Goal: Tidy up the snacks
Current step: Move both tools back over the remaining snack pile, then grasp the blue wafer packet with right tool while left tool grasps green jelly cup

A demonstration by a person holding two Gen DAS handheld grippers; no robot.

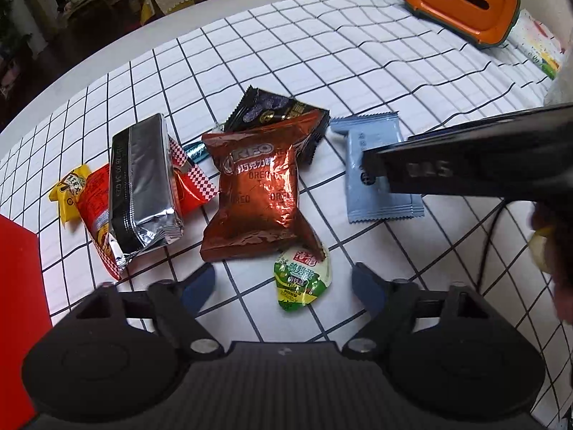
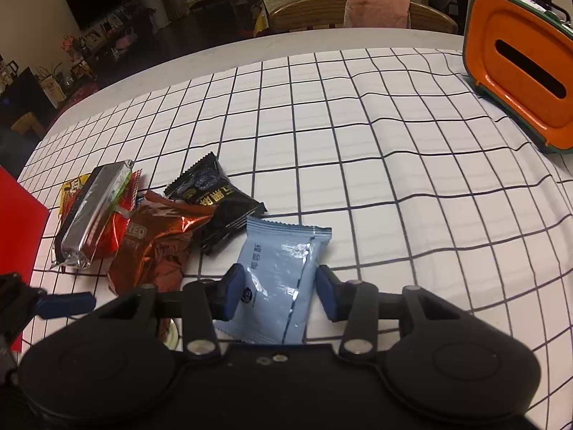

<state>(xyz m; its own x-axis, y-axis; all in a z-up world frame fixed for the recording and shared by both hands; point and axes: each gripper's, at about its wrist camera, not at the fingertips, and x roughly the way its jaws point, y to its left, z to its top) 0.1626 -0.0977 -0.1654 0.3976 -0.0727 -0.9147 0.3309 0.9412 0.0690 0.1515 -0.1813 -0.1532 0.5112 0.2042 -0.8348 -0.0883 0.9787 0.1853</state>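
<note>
A pile of snacks lies on the checked tablecloth [image 1: 322,53]. A brown Oreo bag [image 1: 256,193] is in the middle, a silver packet [image 1: 143,186] on red and yellow packets [image 1: 89,197] at its left, and a black packet [image 1: 272,111] behind. A small green-and-white snack [image 1: 302,279] lies between the fingertips of my open left gripper [image 1: 286,286]. A light blue packet [image 2: 279,279] lies flat between the fingertips of my open right gripper [image 2: 281,294], the pads apart from it. The right gripper body [image 1: 465,161] hangs over that packet [image 1: 372,165] in the left wrist view.
An orange-lidded container [image 2: 519,79] stands at the far right of the table. A red flat object [image 1: 18,286] sits at the left edge; it also shows in the right wrist view [image 2: 18,222]. A wooden chair [image 2: 358,14] stands beyond the table's far edge.
</note>
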